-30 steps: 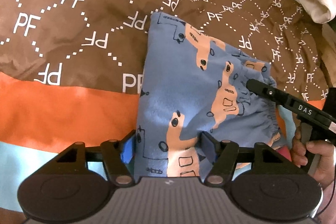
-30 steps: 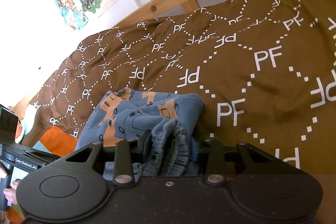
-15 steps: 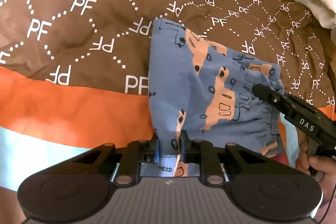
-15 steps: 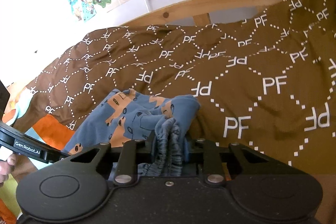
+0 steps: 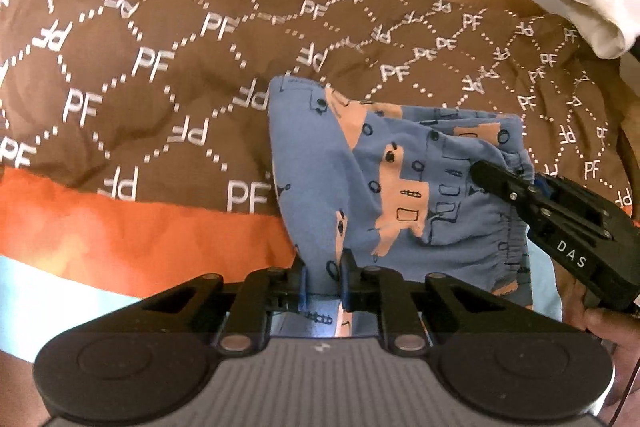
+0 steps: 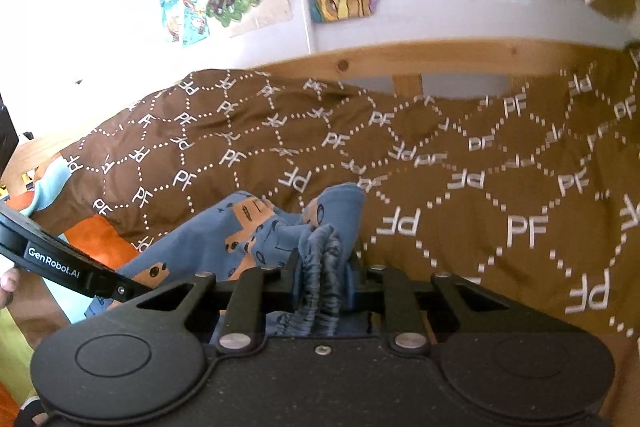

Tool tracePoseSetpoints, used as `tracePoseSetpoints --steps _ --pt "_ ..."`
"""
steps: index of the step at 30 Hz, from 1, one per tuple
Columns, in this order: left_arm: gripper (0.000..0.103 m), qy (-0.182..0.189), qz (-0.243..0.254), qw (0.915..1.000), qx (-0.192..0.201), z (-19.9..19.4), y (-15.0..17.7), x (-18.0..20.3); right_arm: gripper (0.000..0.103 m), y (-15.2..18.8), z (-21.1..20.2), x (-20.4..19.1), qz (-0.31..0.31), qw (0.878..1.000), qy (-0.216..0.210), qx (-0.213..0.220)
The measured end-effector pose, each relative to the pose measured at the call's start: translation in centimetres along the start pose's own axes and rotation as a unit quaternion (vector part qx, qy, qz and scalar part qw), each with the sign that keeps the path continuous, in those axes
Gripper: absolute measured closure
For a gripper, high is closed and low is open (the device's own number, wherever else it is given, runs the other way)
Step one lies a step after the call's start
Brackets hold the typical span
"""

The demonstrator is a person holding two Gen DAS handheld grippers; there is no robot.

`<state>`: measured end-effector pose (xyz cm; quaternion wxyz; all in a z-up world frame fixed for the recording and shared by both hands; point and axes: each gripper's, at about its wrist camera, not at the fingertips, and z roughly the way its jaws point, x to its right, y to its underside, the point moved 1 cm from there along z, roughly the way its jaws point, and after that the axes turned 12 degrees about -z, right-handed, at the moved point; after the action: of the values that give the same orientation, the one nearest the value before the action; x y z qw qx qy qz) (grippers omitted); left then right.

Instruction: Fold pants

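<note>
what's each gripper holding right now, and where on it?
Both hold the blue pants. The left gripper has just closed on a plain fabric edge; the right gripper has just closed on the gathered elastic waistband.

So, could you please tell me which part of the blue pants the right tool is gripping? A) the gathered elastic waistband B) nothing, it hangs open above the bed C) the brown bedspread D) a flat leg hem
A: in the right wrist view the right tool is closed on the bunched, ruffled waistband of the pants, lifted off the brown bedspread.
</note>
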<state>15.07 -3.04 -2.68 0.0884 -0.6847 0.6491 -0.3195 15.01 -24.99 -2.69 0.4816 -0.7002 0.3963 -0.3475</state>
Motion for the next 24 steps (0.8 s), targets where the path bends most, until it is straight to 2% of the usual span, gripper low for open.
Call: tracePoseSetpoints --steps 8,14,24 --pt "0.087 0.014 0.022 0.9993 0.026 -1.3 -0.6 1.4 0.083 -1.7 -1.5 -0.3 -0.024 0.999 0.018 0.034" --pt "0.087 0.043 0.024 0.9983 0.029 -0.4 -1.8 2.2 0.083 -2.8 -2.6 0.5 -0.039 0.997 0.046 0.047" --pt "0.087 0.073 0.032 0.9954 0.054 3.0 -7.1 4.1 0.083 -6.3 0.9 4.5 -0.068 0.994 0.072 0.053"
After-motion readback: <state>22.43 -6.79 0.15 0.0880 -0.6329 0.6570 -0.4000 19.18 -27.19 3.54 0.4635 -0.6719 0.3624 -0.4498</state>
